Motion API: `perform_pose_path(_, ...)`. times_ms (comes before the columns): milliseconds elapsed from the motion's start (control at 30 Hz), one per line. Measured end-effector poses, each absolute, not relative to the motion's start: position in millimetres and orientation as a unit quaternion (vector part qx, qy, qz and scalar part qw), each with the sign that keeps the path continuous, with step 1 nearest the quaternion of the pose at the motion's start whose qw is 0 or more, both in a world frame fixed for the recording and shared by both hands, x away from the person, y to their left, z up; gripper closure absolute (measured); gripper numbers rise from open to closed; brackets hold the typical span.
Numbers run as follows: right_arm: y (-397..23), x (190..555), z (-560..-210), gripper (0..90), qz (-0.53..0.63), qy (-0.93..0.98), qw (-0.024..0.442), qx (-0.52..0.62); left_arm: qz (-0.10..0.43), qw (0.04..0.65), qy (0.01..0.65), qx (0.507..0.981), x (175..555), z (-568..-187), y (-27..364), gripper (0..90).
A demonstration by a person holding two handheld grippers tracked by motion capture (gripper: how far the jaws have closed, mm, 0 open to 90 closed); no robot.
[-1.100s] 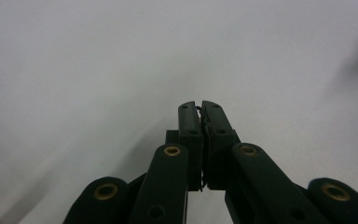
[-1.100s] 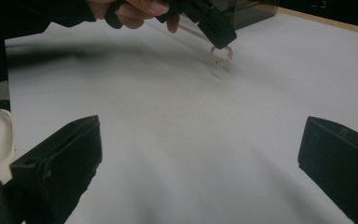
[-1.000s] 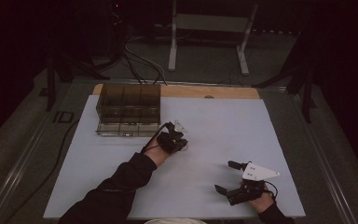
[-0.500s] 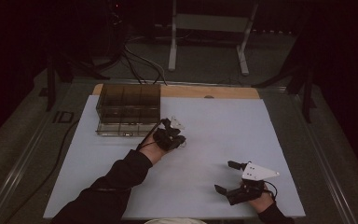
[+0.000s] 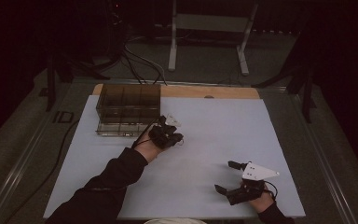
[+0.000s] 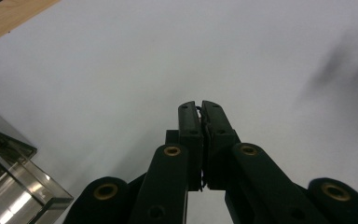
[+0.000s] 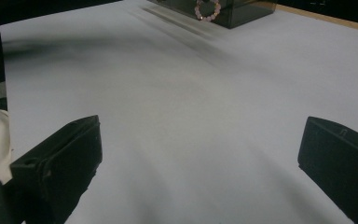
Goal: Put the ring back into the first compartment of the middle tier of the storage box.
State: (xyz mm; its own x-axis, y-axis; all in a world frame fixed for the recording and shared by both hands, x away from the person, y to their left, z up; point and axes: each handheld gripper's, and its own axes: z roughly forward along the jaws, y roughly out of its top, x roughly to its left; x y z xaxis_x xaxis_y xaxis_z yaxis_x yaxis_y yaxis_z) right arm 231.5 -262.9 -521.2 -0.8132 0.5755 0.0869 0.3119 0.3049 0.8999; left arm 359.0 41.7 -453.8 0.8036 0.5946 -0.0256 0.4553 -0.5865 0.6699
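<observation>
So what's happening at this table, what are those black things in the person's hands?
They are hand-held grippers. The left gripper sits beside a clear compartment box at the far left of the white mat, its fingers pressed together around something thin and dark. The right gripper rests near the front edge, open and empty. A pink bead bracelet shows at the box.

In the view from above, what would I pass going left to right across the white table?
Tinted clear box → left gripper, right beside the box, jaws pressed together → a bare stretch of the white sheet → right gripper near the front edge, jaws spread wide.
</observation>
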Motion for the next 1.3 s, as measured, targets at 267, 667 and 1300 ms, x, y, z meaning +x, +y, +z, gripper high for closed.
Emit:
perform_pose_path(267,-262.9,231.7,-521.1,0.0,0.52,0.798,0.127,0.278,0.102,0.348,0.297,0.883,359.6,-446.1,51.2,90.0)
perform_pose_path(667,-262.6,231.7,-521.4,0.0,0.517,0.799,0.128,0.28,0.116,0.343,0.304,0.881,360.2,-437.6,65.5,90.0)
perform_pose_path(1300,-262.4,232.0,-521.3,0.0,0.519,0.797,0.126,0.281,0.12,0.346,0.319,0.874,362.5,-426.0,93.0,90.0)
